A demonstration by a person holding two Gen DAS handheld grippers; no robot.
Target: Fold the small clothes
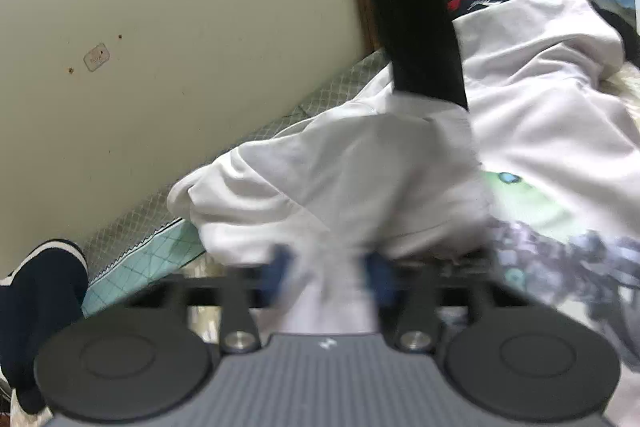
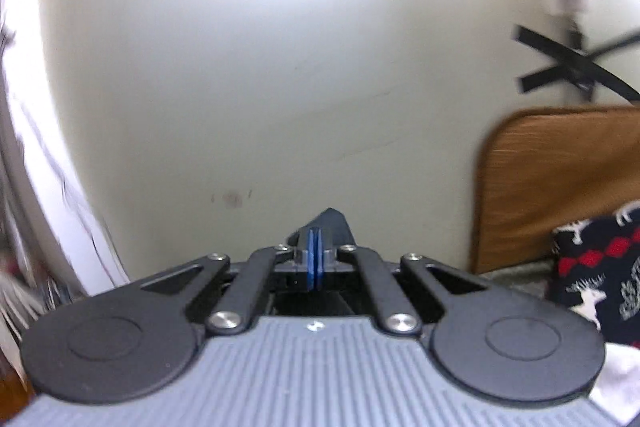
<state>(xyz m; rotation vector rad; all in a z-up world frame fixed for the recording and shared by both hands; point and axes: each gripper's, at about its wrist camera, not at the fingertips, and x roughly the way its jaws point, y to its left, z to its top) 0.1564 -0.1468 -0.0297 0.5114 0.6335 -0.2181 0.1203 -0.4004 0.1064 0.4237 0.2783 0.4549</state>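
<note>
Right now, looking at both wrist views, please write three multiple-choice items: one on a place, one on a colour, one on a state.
1. Where does the black garment hang?
A. Above the white garment
B. Under the wooden headboard
C. On the floor

2. What colour are the diamonds on the dark patterned textile?
A. Green
B. Red
C. Yellow

3. How do the right tongs stand?
A. Wide open
B. Shut, pinching black cloth
C. Shut on a white sleeve

Answers:
1. A: in the left wrist view it dangles over the white garment, which the left tongs appear to grip.
2. B: red diamonds show beside the wooden headboard.
3. B: the blue pads meet, with black fabric between.
</note>
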